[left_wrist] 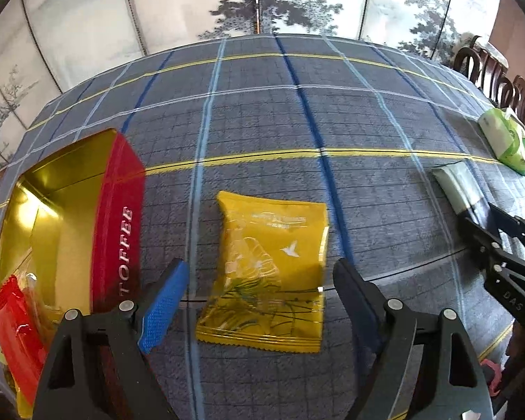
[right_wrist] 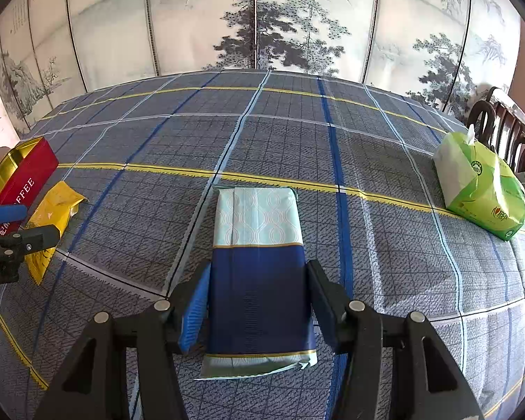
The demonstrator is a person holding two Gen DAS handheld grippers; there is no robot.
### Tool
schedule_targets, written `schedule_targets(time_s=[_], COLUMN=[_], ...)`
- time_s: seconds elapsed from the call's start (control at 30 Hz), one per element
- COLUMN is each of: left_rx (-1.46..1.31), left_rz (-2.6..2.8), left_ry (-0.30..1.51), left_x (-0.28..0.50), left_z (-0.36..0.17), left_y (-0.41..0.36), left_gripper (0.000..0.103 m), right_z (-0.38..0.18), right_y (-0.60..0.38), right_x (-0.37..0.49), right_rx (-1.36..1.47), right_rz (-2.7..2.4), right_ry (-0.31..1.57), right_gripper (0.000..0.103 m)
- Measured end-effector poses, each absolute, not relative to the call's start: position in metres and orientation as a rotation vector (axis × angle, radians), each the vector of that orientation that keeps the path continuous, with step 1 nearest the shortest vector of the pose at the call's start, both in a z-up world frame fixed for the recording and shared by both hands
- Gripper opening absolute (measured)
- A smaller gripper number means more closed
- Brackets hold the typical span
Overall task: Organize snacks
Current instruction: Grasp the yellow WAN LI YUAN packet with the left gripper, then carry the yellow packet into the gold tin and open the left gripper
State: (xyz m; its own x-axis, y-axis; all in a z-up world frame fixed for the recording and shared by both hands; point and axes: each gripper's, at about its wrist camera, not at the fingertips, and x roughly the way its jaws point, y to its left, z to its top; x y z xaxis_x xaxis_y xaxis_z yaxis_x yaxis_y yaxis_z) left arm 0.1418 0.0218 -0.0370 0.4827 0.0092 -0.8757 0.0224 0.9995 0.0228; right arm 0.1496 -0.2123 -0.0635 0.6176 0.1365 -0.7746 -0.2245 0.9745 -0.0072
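Red toffee tin (left_wrist: pixel 117 217) at far left of the left wrist view, lid off, gold inside, resting on the plaid tablecloth (left_wrist: pixel 262 112). Inside its near end, a red snack packet (left_wrist: pixel 14 332) lying over clear-wrapped sweets. Just right of the tin, left gripper (left_wrist: pixel 259 280) with jaws spread wide, empty, blue pad (left_wrist: pixel 164 304) near the tin wall, dark pad on the far side. Between and just beyond those fingertips, yellow snack pouch (left_wrist: pixel 273 273) flat on the cloth, touching neither pad, apart from the tin. Farther right, blue-and-pale packet (left_wrist: pixel 455 185) partly hidden behind the right gripper (left_wrist: pixel 486 220) at the frame edge. Beyond that, green tissue pack (left_wrist: pixel 507 140) near the table's far right, dark wooden chairs (left_wrist: pixel 490 73) behind it. From the right wrist view, same order: tin (right_wrist: pixel 24 178) and yellow pouch (right_wrist: pixel 56 210) at left with the left gripper (right_wrist: pixel 14 224) over them, then right gripper (right_wrist: pixel 257 301) at centre, jaws narrowed around the navy lower half of the packet (right_wrist: pixel 259 273), both pads seemingly against its sides, packet lying lengthwise on the cloth (right_wrist: pixel 367 133). Green tissue pack (right_wrist: pixel 479 189) well apart at right. Painted folding screen (right_wrist: pixel 262 17) behind the table.
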Motion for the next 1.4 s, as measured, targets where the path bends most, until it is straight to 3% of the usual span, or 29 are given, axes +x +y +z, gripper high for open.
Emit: schedule_targets(time_s=[0.07, 0.2, 0.47, 0.63, 1.4], left_rx=[0.047, 0.038, 0.007, 0.0, 0.006], left_rz=[-0.009, -0.007, -0.005, -0.011, -0.029], left_ry=[1.065, 1.089, 1.085, 1.073, 1.024], left_x=[0.143, 0.147, 0.15, 0.145, 0.093], left_z=[-0.039, -0.045, -0.047, -0.046, -0.004], left_y=[0.018, 0.015, 0.017, 0.019, 0.017], left_gripper=[0.079, 0.067, 0.067, 0.058, 0.056], right_z=[-0.063, -0.063, -0.063, -0.063, -0.063], right_y=[-0.212, -0.212, -0.212, -0.212, -0.212], right_x=[0.149, 0.149, 0.15, 0.15, 0.149], right_rx=[-0.107, -0.107, -0.107, -0.107, -0.107], right_rz=[0.208, 0.208, 0.208, 0.208, 0.208], right_ry=[0.881, 0.881, 0.881, 0.881, 0.882], right_gripper=[0.055, 0.055, 0.055, 0.055, 0.055])
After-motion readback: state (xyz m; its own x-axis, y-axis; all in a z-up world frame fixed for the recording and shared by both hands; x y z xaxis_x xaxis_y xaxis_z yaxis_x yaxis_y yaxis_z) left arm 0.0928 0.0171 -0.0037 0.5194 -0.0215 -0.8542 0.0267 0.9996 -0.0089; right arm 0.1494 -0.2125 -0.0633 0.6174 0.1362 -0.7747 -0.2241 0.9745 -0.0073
